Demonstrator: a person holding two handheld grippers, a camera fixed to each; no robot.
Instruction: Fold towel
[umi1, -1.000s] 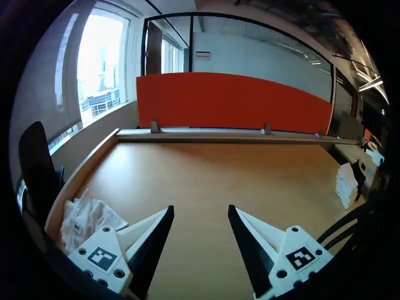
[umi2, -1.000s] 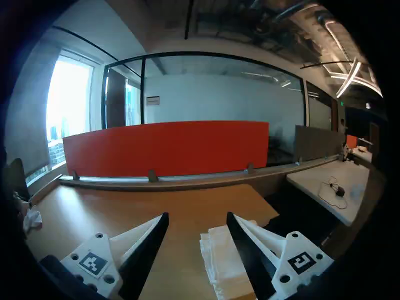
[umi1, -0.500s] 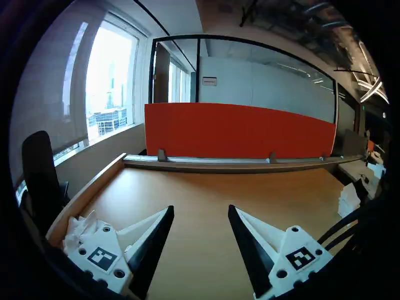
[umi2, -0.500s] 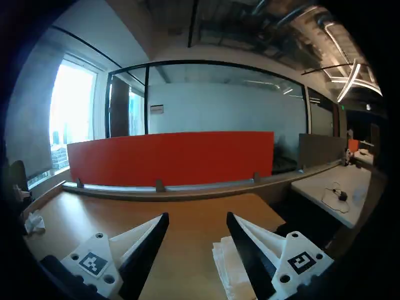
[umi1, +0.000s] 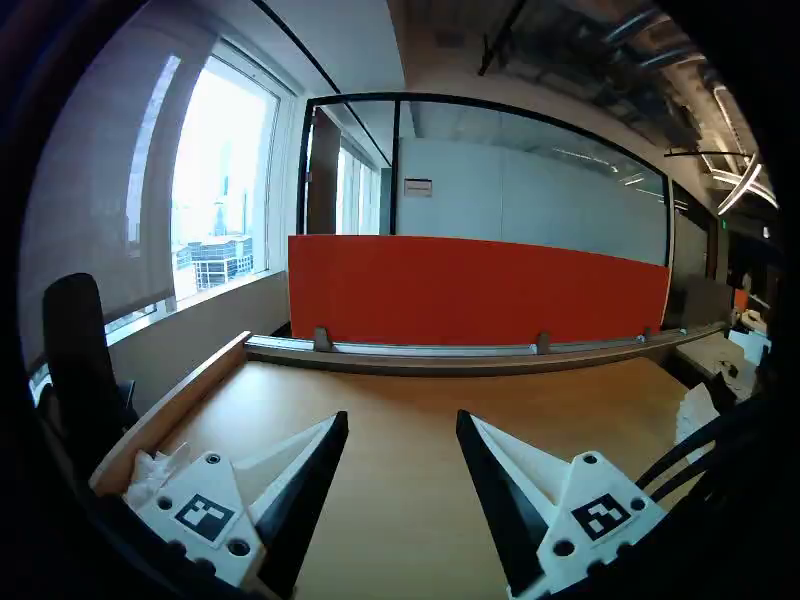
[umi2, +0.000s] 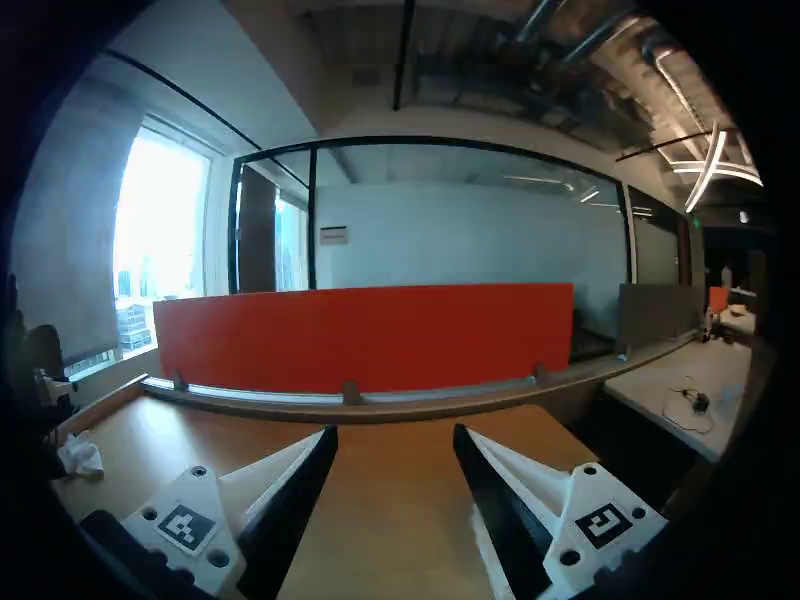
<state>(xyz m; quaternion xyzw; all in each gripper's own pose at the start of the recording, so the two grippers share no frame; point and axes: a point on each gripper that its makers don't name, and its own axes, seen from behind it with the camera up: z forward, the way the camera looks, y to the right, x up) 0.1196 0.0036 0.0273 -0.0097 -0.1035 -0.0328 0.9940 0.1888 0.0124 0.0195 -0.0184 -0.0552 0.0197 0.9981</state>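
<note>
A crumpled white towel (umi1: 152, 470) lies at the wooden desk's (umi1: 420, 400) near left corner, partly hidden behind my left gripper's left finger. My left gripper (umi1: 400, 420) hangs open over bare desk, holding nothing. At the desk's right edge stands a stack of folded white towels (umi1: 696, 408). In the right gripper view my right gripper (umi2: 394, 435) is also open and empty above the desk (umi2: 400, 470). The crumpled towel (umi2: 80, 456) sits far to its left. A thin white sliver of the folded stack (umi2: 480, 548) peeks beside its right finger.
A red divider panel (umi1: 480, 290) on a rail closes the desk's far side. A black chair back (umi1: 78, 352) stands at the left by the windows. Beyond a gap to the right is a white desk (umi2: 690, 385) with a small cable on it.
Both views have tilted upward. The crumpled towel and the folded stack have slid lower in each view, and the stack is nearly hidden behind my right finger. Both grippers stay open.
</note>
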